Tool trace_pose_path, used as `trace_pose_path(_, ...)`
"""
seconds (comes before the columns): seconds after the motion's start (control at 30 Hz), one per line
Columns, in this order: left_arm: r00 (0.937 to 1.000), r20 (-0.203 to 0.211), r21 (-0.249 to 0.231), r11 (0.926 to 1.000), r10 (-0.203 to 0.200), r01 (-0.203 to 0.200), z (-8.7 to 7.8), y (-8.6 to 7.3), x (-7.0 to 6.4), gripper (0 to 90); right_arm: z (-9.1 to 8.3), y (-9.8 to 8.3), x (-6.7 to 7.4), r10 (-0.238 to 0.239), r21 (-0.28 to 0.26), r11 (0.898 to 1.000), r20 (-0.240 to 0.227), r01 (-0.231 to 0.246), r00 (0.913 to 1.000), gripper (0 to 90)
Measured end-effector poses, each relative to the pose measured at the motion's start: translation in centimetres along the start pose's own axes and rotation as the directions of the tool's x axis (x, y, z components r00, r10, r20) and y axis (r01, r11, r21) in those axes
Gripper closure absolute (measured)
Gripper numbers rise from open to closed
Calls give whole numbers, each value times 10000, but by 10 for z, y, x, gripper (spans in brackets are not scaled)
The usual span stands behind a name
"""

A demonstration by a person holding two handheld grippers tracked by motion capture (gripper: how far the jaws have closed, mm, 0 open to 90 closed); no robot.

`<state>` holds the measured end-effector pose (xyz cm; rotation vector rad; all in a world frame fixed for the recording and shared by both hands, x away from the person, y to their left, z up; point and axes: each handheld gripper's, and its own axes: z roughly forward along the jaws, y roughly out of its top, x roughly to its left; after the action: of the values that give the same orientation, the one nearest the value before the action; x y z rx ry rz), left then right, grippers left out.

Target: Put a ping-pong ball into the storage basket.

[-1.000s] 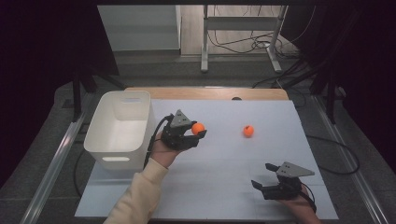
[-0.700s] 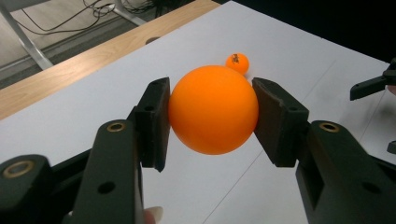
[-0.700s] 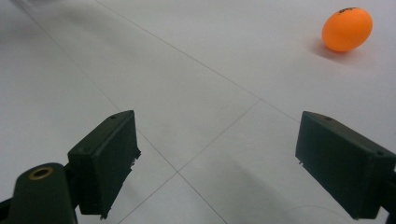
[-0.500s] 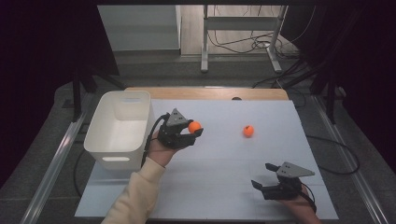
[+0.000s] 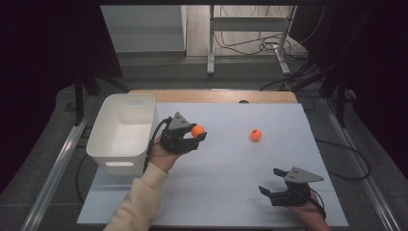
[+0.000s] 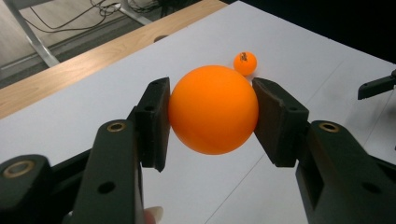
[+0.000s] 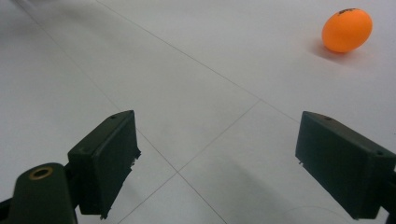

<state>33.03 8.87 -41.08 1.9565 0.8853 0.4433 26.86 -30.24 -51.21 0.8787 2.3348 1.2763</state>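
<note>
I have a smooth, plain orange ball (image 6: 213, 110) clamped between the jaws of my left gripper (image 5: 190, 138), one pad on each side of it, lifted off the white desk (image 5: 226, 168). A second orange ball (image 5: 256, 135), smaller in my left gripper view and carrying a dark printed mark on top, lies on the desk ahead of those jaws and off to their right. A white bin (image 5: 122, 133) stands just behind and to the left of my left gripper, close to the desk's left edge. My right gripper (image 5: 276, 185) sits low near the desk's near edge with its jaws wide apart and nothing between them; the lying ball (image 7: 347, 30) is well ahead of them, up to their right. The sheet between both grippers is bare, open room.
</note>
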Motion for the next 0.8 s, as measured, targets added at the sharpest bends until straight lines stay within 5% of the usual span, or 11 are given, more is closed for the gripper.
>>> trace_pose_path(0.8, 9989, -442, -161, 9998, -131, 124, -14, 0, 12, 497, 0, 0, 0, -21, 30, 10000, -5, 21, 10000, 136)
